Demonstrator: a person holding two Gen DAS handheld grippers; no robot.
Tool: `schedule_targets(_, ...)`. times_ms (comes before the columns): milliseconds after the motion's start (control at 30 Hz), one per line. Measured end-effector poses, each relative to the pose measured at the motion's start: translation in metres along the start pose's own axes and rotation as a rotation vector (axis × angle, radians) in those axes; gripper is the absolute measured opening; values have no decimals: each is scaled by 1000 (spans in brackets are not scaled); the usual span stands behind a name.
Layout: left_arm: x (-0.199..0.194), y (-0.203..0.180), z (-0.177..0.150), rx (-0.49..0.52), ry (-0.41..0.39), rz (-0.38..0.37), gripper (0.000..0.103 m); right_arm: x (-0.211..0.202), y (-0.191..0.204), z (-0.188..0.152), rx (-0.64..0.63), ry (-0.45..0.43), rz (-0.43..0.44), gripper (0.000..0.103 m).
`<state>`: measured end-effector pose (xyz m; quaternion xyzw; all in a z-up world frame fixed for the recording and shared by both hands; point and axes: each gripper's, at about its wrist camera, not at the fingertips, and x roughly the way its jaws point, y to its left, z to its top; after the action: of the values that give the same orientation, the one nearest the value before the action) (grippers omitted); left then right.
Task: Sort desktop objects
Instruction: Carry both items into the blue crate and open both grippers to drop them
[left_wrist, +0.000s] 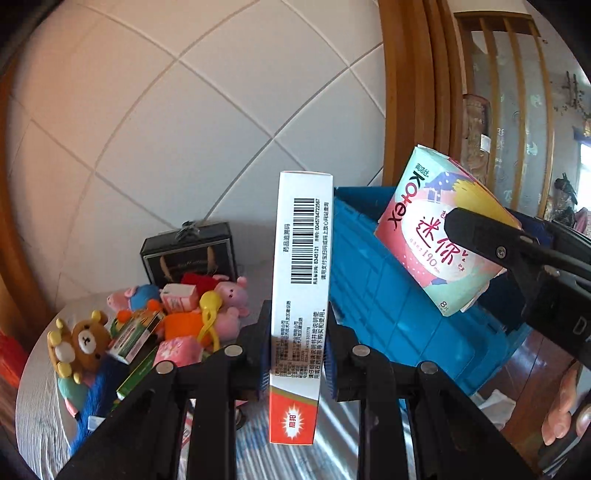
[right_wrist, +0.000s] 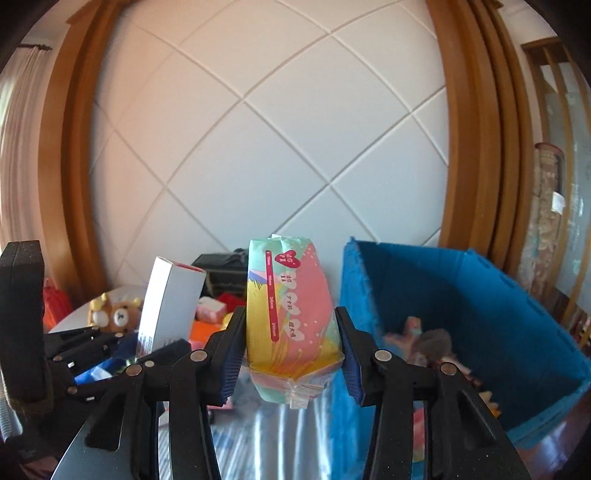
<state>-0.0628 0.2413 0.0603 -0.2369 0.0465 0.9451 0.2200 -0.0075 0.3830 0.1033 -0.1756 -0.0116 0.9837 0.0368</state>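
White-and-orange cardboard, a slim medicine box (left_wrist: 301, 295) printed with a barcode, stands on end between the blue pads of the left gripper (left_wrist: 295, 354), clenched low on its narrow sides so the long body rides clear above the table. Beside it, the right gripper (right_wrist: 291, 354) grasps a soft pink-and-mint plastic pack of sanitary pads (right_wrist: 291, 317) — its wrapper bulging between the pads, which press in at the pack's lower half, a sign of a firm squeeze on a yielding thing. Both items hang in the air, well above the grey striped tablecloth (left_wrist: 37, 424), and near the open blue plastic crate (right_wrist: 461, 295) at the right, which looks to be where sorted goods go; it already holds a few items, too blurred to name. Lifting two items at once likely saves a trip to the crate. Left behind on the cloth is a heap of plush toys — a brown bear (left_wrist: 86, 341), pink pigs (left_wrist: 232, 295) — mixed with small cartons, and a black gift bag (left_wrist: 190, 251) against the white quilted wall panel (right_wrist: 277, 129). Fingertips of a person's hand (left_wrist: 565, 410) show at the left view's lower right edge.
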Motion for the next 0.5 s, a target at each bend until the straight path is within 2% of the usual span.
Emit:
schedule_targets(133, 10, -46, 34, 11, -20, -47, 23, -5, -63, 15, 44, -18, -64, 45)
schedule_targets(300, 26, -102, 71, 35, -42, -78, 23, 6, -134, 22, 39, 16, -178, 45)
schedule_targets(500, 78, -158, 93, 33, 55, -135, 23, 34, -211, 1, 51, 117, -270, 45)
